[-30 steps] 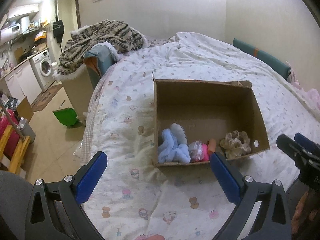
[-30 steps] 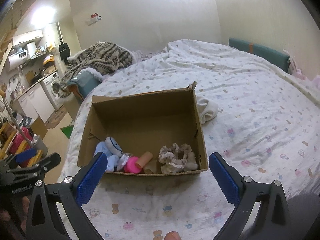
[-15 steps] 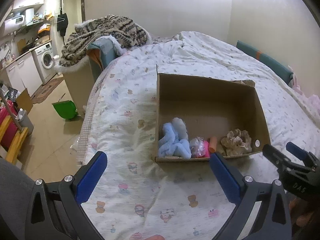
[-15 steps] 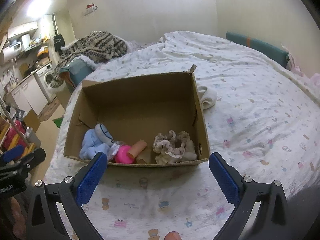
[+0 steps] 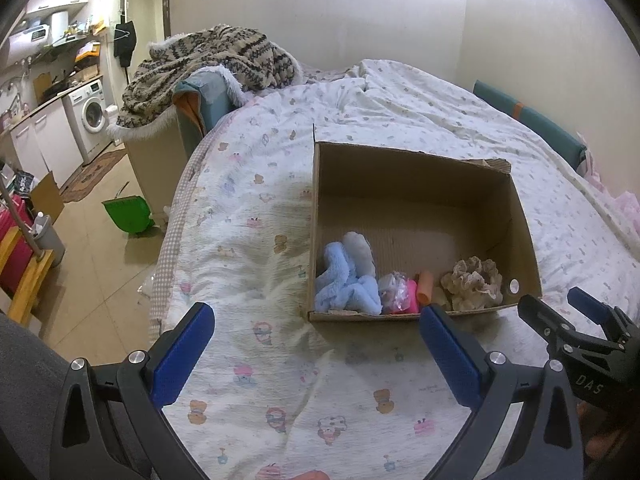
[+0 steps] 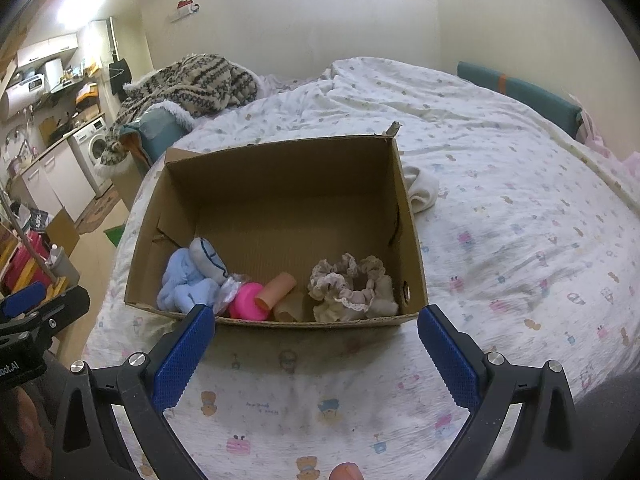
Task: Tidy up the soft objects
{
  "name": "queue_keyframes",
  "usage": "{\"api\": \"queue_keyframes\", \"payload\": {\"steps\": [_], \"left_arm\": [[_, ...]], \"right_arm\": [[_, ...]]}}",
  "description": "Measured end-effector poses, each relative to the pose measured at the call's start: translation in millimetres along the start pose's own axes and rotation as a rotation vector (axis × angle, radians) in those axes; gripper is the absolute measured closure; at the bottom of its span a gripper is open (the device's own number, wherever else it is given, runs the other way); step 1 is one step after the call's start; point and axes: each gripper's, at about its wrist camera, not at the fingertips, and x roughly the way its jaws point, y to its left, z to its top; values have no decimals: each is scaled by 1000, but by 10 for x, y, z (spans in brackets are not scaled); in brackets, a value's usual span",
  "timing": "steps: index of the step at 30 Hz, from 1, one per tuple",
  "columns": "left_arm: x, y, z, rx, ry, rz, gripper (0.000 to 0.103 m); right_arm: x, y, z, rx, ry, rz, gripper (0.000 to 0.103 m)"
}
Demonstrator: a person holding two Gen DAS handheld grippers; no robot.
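An open cardboard box (image 5: 416, 168) (image 6: 280, 184) stands on the bed. Along its near wall lie a light blue plush toy (image 5: 346, 284) (image 6: 188, 280), a pink round object (image 6: 249, 301), an orange tube (image 6: 276, 290) and a beige lace scrunchie pile (image 5: 472, 284) (image 6: 352, 288). A white folded cloth (image 6: 420, 186) lies on the bed just right of the box. My left gripper (image 5: 320, 344) is open and empty, in front of the box's left corner. My right gripper (image 6: 316, 344) is open and empty, just in front of the box's near wall.
The bed has a white printed cover (image 6: 520, 220). A patterned knit blanket (image 5: 212, 64) is heaped on a chair at the bed's far left. A green dustpan (image 5: 128, 212) lies on the floor left of the bed. A teal cushion (image 6: 520, 88) lines the right wall.
Both grippers have risen and tipped slightly, so the box sits lower and closer in each view. Both stay open and empty. The things in the box have not moved.
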Motion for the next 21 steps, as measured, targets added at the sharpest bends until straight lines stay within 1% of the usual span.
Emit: {"api": "queue_keyframes", "payload": {"steps": [12,21], "left_arm": [[2,5,1,3,1,-1,1],[37,-2,-14,0,6,-9,1]], "right_arm": [[6,1,2,0,2,1,0],[25,-8,-10,26,16,11,0]]}}
